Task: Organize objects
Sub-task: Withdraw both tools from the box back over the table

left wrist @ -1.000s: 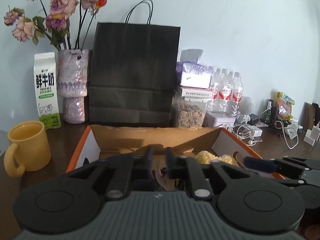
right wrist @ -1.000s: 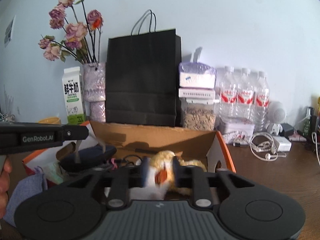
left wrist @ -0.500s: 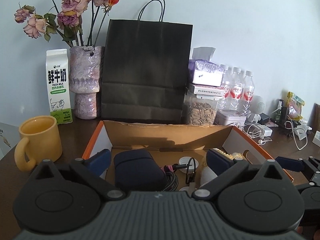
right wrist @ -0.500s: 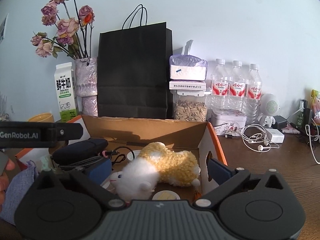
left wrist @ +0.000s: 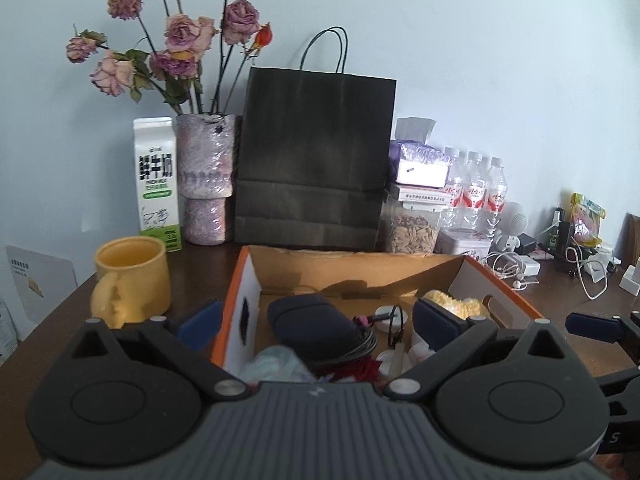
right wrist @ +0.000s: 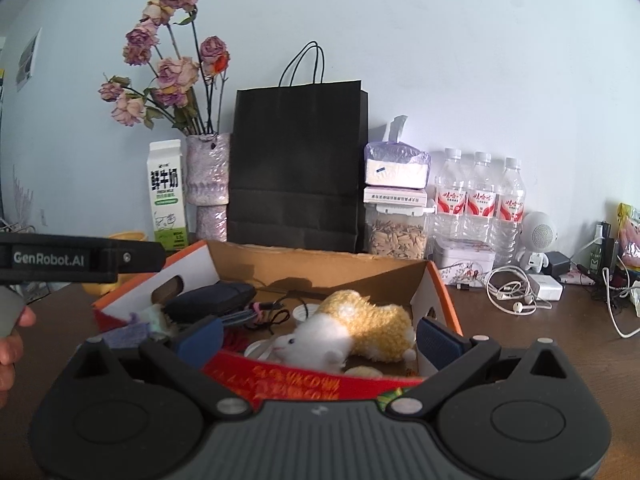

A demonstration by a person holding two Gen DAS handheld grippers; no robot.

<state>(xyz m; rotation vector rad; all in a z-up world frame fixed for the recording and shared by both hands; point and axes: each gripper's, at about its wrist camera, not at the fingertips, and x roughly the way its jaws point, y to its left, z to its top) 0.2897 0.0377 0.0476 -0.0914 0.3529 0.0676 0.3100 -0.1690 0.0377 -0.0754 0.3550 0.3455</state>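
An open cardboard box [left wrist: 352,268] [right wrist: 320,266] with orange edges stands on the dark table. Inside lie a dark blue case [left wrist: 312,320] [right wrist: 212,298], a yellow and white plush toy [right wrist: 352,330] [left wrist: 456,305], cables and small white lids. My left gripper [left wrist: 316,322] is open, its blue pads straddling the box's left wall, nothing pressed between them. My right gripper [right wrist: 318,334] is open too, pulled back over the box's red near wall, the plush lying free beyond it. The left gripper's body [right wrist: 80,258] shows at the left of the right wrist view.
A yellow mug [left wrist: 132,280] stands left of the box. Along the wall are a milk carton [left wrist: 156,184], a vase of dried roses [left wrist: 206,176], a black paper bag [left wrist: 316,160], a seed jar [right wrist: 396,234], water bottles [right wrist: 480,200]. Earphones and chargers [right wrist: 516,290] lie to the right.
Both grippers went from narrow to wide open, the right one letting go of the plush toy. Both then drew back from the box, and the toy and case lie in it.
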